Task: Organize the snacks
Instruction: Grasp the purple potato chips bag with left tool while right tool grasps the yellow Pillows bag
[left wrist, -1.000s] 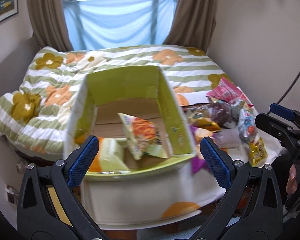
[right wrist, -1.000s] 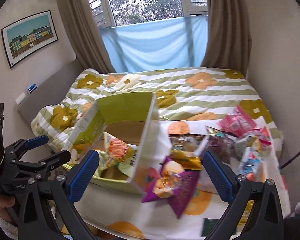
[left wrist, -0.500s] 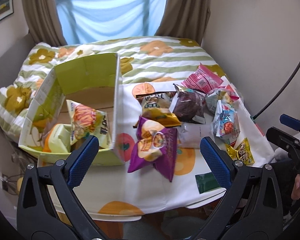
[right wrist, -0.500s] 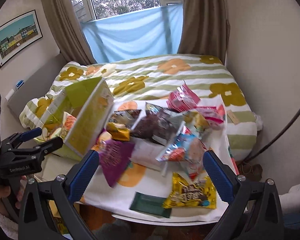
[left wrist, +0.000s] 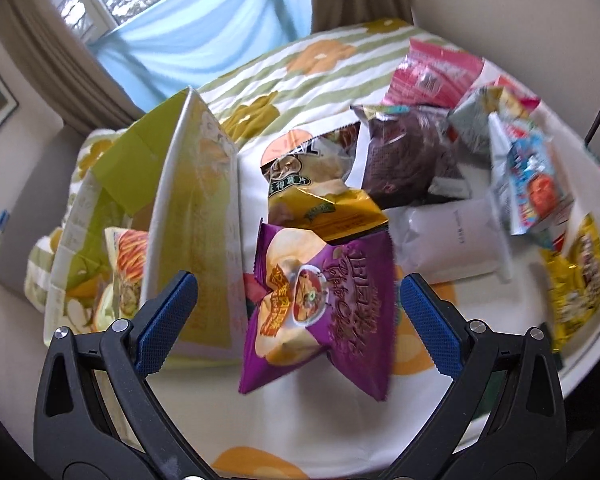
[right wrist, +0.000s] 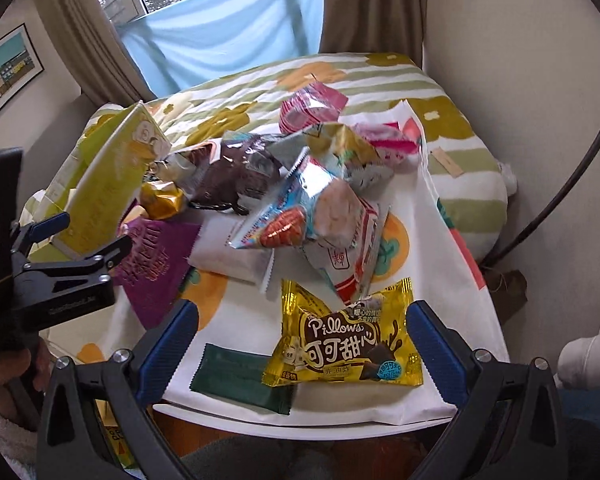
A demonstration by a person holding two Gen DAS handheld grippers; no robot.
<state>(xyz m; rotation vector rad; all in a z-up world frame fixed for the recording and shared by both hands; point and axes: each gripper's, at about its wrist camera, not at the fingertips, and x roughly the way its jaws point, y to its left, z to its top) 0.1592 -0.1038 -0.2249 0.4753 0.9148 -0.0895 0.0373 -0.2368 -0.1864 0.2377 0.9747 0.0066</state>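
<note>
1. Between the wide-spread fingers of the left gripper (left wrist: 298, 308) sits a purple chip bag (left wrist: 320, 312); nothing gripped.
2. Right gripper (right wrist: 302, 334) gaping too, empty, over a yellow Pillows pack (right wrist: 346, 346) at the near table edge.
3. Dark green packet (right wrist: 240, 378) just left of the yellow pack.
4. Green box (left wrist: 198, 216) on the left, an orange-print snack bag (left wrist: 126, 252) inside.
5. Farther back, piled together: gold bag (left wrist: 332, 208), brown bag (left wrist: 408, 156), pink bag (left wrist: 432, 76), white pouch (left wrist: 448, 236), blue-white bag (right wrist: 300, 204).
6. All on a tablecloth (right wrist: 420, 240) with orange fruit print.
</note>
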